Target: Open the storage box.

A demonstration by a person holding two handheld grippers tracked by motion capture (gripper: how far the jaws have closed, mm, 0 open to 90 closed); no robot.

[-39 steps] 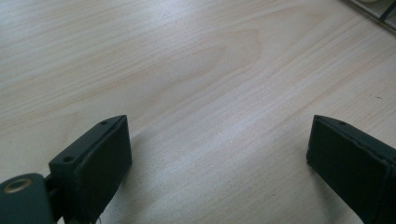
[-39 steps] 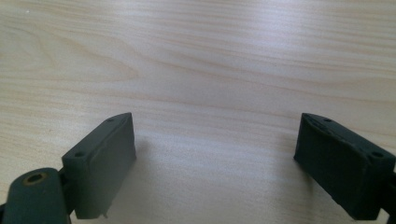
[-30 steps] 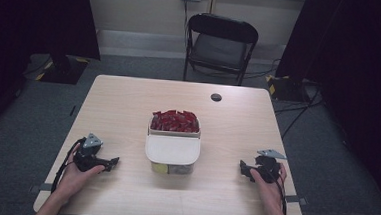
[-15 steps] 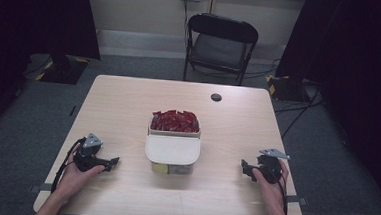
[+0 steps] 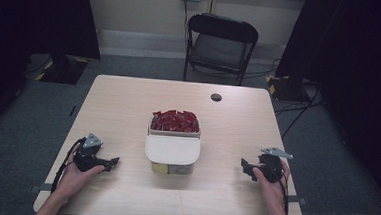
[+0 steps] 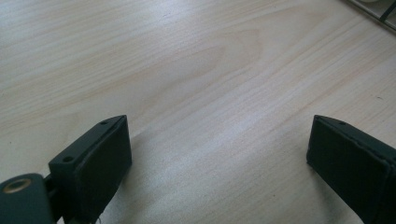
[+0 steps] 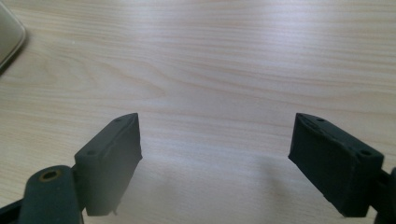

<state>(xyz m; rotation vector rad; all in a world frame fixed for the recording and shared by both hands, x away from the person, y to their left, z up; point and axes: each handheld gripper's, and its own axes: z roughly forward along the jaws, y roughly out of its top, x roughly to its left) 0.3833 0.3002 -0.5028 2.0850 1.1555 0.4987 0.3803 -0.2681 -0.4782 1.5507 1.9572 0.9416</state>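
Both the left hand-held gripper [image 5: 112, 161] and the right hand-held gripper [image 5: 245, 166] are held released on the counter [image 5: 123, 108], flanking the lidded container [image 5: 172, 154].

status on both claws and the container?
Left claw open, empty, on table. Right claw same. Lidded container centered between them, untouched, red packets behind it. Nothing between claws and container.

From where I sit the table [image 5: 128, 108] is evenly lit from overhead while the room behind goes nearly black, the high view soft and grainy, and in both gripper views the wood shows a pale sheen ahead of the jaws, whose blurred near edges cast soft shadows.
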